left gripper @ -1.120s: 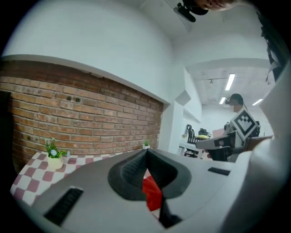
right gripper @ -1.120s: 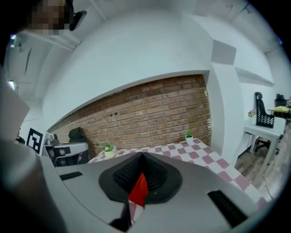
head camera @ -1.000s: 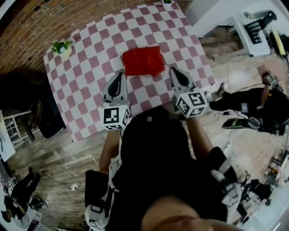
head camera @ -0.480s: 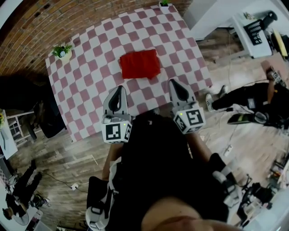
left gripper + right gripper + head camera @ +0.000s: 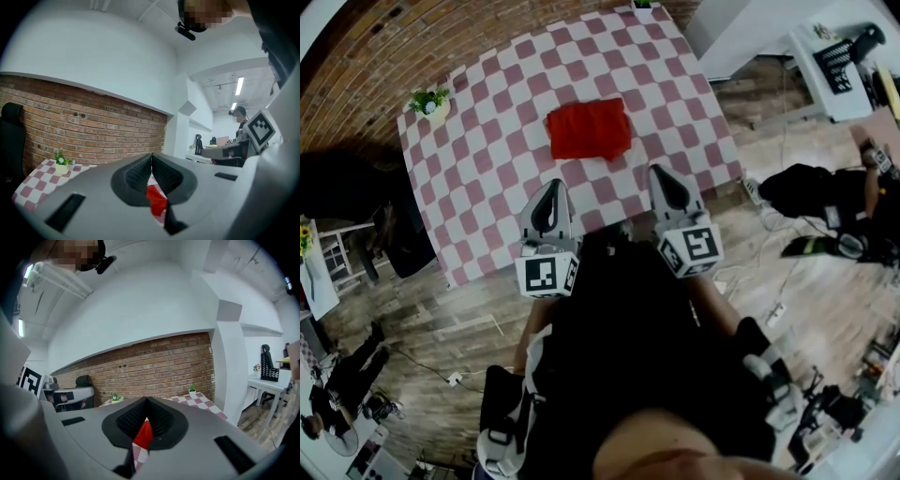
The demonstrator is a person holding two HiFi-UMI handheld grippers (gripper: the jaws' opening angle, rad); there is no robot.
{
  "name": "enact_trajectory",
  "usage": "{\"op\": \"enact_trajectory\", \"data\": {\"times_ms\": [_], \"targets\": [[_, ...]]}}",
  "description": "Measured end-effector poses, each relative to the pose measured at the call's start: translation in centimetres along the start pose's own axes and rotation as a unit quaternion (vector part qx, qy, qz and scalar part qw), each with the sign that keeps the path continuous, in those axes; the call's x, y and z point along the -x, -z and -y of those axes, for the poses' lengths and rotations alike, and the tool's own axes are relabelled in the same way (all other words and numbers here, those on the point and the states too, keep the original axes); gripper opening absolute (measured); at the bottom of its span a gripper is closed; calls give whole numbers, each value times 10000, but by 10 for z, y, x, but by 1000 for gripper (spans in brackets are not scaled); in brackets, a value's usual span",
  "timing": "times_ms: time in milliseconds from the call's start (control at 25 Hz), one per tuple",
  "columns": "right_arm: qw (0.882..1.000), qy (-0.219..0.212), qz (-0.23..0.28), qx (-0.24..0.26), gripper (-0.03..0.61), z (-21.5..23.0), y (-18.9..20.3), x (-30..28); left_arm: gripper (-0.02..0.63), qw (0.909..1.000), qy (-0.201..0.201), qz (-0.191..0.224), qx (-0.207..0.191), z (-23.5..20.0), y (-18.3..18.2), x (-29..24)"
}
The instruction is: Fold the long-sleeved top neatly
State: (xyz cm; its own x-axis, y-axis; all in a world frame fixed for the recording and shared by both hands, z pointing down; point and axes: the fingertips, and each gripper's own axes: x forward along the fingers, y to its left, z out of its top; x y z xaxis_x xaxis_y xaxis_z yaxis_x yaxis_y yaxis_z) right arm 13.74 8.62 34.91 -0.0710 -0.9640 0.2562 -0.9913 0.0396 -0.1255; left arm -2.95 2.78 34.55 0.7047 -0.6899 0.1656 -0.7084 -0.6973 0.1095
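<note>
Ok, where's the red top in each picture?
Head view: red top upper middle, folded on the checked table.
Left gripper view: red top low centre, peeking out under the shut jaws.
Right gripper view: red top low centre, behind the shut jaws.
Shared landmark: brick wall behind the table.

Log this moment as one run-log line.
red top: folded, on table | left gripper: shut, empty | right gripper: shut, empty | both clear of top

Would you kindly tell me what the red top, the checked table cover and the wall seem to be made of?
Red top: soft matte fabric; it lies as a slack folded pad.
Table cover: cloth or vinyl, I cannot tell which; printed pink-and-white checks.
Wall: rough reddish brick with pale mortar lines.
</note>
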Motion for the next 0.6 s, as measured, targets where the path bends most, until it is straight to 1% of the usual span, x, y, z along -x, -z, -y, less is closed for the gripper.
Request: {"op": "enact_trajectory", "data": {"times_ms": [160,320,600], "targets": [[10000,-27,13,-9,8,3,1,-2,8,10000,-27,-17,-77,1,2,-1],[10000,-13,29,-33,8,6,0,-4,8,10000,-61,-17,-34,0,1,-4],[10000,-13,60,-22,8,11,-2,-7,8,10000,-1,-14,-80,4,-1,-11]]}}
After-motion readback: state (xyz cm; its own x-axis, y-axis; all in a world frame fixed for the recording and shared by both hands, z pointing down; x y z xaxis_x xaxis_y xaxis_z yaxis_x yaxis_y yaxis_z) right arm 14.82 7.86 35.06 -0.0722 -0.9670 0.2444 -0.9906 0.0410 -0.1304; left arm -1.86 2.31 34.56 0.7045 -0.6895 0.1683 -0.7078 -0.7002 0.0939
